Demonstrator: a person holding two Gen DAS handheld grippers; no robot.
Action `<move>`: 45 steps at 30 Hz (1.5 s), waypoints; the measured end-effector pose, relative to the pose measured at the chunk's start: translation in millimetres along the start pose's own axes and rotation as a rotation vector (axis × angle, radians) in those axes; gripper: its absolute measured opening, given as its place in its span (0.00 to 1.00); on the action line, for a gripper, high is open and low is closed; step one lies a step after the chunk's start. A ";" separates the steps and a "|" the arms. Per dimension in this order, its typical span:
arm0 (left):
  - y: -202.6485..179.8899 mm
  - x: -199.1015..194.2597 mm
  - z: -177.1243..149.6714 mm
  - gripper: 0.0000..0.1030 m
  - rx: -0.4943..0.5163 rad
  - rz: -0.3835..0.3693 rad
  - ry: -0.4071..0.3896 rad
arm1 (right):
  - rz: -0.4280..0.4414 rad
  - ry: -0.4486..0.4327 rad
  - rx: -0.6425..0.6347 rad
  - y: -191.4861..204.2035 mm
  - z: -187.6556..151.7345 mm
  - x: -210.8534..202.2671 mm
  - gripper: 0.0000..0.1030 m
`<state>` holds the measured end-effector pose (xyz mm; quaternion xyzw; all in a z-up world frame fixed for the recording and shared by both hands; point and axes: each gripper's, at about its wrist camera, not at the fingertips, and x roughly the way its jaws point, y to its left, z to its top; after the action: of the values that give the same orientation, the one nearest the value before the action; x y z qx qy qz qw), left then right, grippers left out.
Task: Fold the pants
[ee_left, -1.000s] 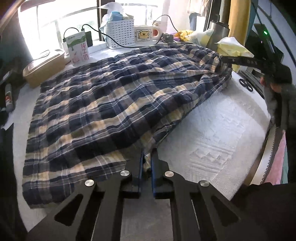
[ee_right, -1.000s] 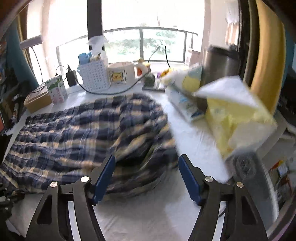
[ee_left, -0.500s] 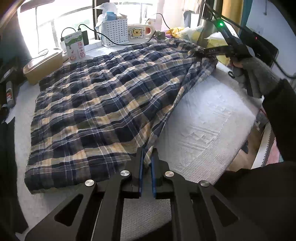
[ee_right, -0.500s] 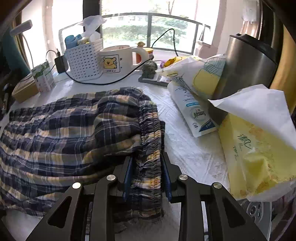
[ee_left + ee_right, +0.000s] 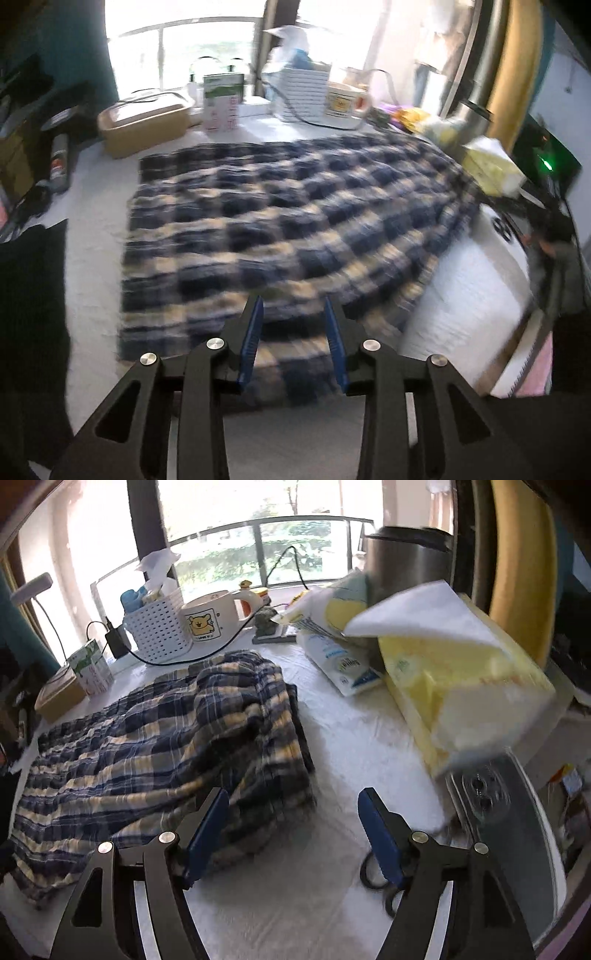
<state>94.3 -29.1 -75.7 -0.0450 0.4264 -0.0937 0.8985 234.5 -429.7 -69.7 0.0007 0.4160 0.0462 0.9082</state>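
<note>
The blue-and-cream plaid pants (image 5: pixel 288 229) lie spread and doubled over on the white cloth-covered table (image 5: pixel 476 288). My left gripper (image 5: pixel 293 314) hovers over their near hem, its jaws opening, blue pads apart and not pressing the fabric. In the right wrist view the pants (image 5: pixel 166 738) lie bunched at the waistband end. My right gripper (image 5: pixel 291 801) stands just in front of that edge, its jaws opening wide; the left pad sits over the cloth without gripping it.
Along the window stand a white basket (image 5: pixel 159 627), a bear mug (image 5: pixel 207 620), a tan box (image 5: pixel 144 122) and a carton (image 5: pixel 221 103). A yellow tissue pack (image 5: pixel 458 686), a metal pot (image 5: pixel 406 561), black scissors (image 5: pixel 384 882) and a phone (image 5: pixel 506 834) crowd the right.
Both grippers have let go of the pants and opened. The left one has pulled back and up from the hem; the right one has drawn back from the waistband, which dropped onto the table.
</note>
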 end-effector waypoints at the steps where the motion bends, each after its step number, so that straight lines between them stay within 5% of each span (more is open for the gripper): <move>1: 4.7 0.4 1.6 0.33 -0.009 0.012 -0.004 | 0.006 0.007 0.014 -1.9 -3.0 -0.2 0.72; 7: 49.8 -4.9 15.5 0.36 -0.087 0.093 -0.043 | 0.076 0.072 0.143 -6.6 -18.6 5.7 0.72; 19: 124.0 -10.6 29.2 0.38 -0.200 0.183 -0.076 | 0.135 0.035 0.231 4.0 -3.3 23.9 0.72; 26: 139.5 -3.2 26.1 0.38 -0.224 0.170 -0.061 | 0.096 0.015 0.306 -4.8 3.9 31.4 0.26; 34: 145.3 -1.0 25.8 0.38 -0.221 0.142 -0.069 | 0.093 -0.069 0.311 -1.5 15.9 -4.1 0.19; 45: 147.5 -4.7 32.2 0.38 -0.173 0.093 -0.118 | 0.128 -0.274 0.120 87.0 70.8 -90.0 0.19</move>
<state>135.5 116.2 -75.5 -0.1081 0.3810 -0.0119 0.9181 222.2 -348.0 48.1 0.0878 0.2895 0.0784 0.9499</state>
